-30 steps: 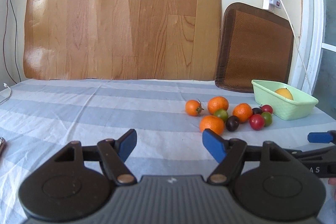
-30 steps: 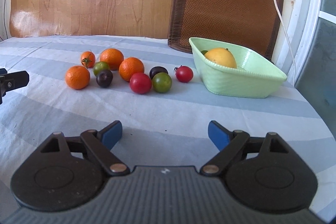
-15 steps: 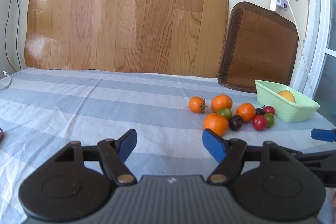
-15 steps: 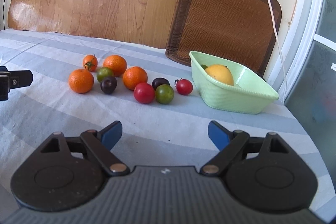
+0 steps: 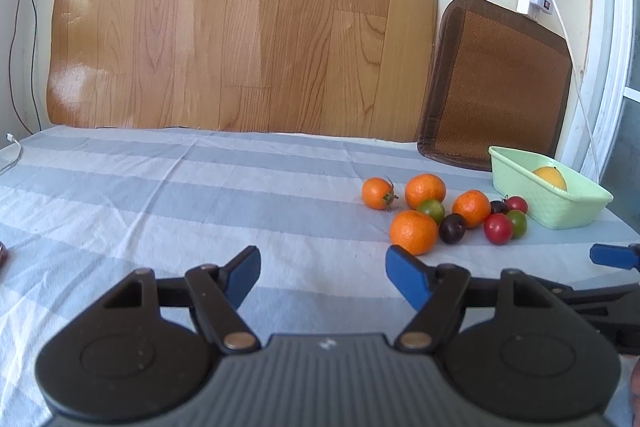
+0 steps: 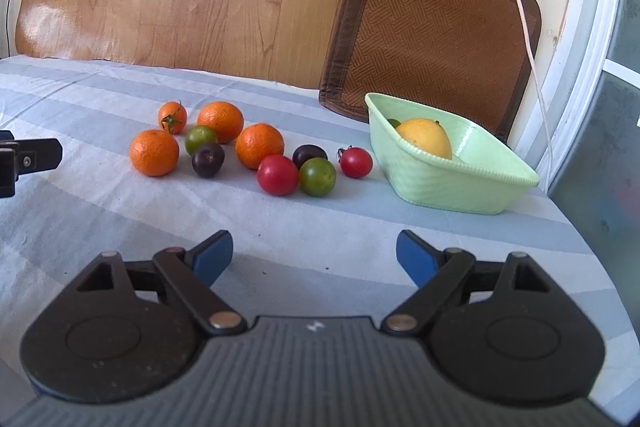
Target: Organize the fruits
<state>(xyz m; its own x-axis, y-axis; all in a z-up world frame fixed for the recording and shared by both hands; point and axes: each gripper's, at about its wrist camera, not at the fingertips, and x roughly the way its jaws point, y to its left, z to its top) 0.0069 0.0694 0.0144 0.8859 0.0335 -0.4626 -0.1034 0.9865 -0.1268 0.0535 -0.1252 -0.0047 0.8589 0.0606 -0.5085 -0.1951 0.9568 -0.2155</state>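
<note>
A cluster of fruit lies on the striped cloth: three oranges, the nearest (image 6: 154, 152) at the left, an orange tomato (image 6: 172, 116), red tomatoes (image 6: 277, 174), green ones (image 6: 317, 176) and dark plums (image 6: 207, 159). A pale green basket (image 6: 448, 183) to their right holds a yellow-orange fruit (image 6: 425, 137). In the left wrist view the cluster (image 5: 413, 231) and basket (image 5: 560, 205) lie ahead to the right. My left gripper (image 5: 322, 269) is open and empty, short of the nearest orange. My right gripper (image 6: 314, 259) is open and empty, short of the fruit.
A wooden board (image 5: 240, 19) and a brown woven mat (image 6: 432, 31) lean on the wall behind the table. A white cable (image 6: 528, 27) hangs by the mat. The table's right edge (image 6: 580, 239) lies just past the basket. A white cable end (image 5: 12, 139) lies at far left.
Both grippers have drawn back and tilted up a little, so the fruit and basket look smaller and lower in view. Jaws stayed open. No fruit moved.
</note>
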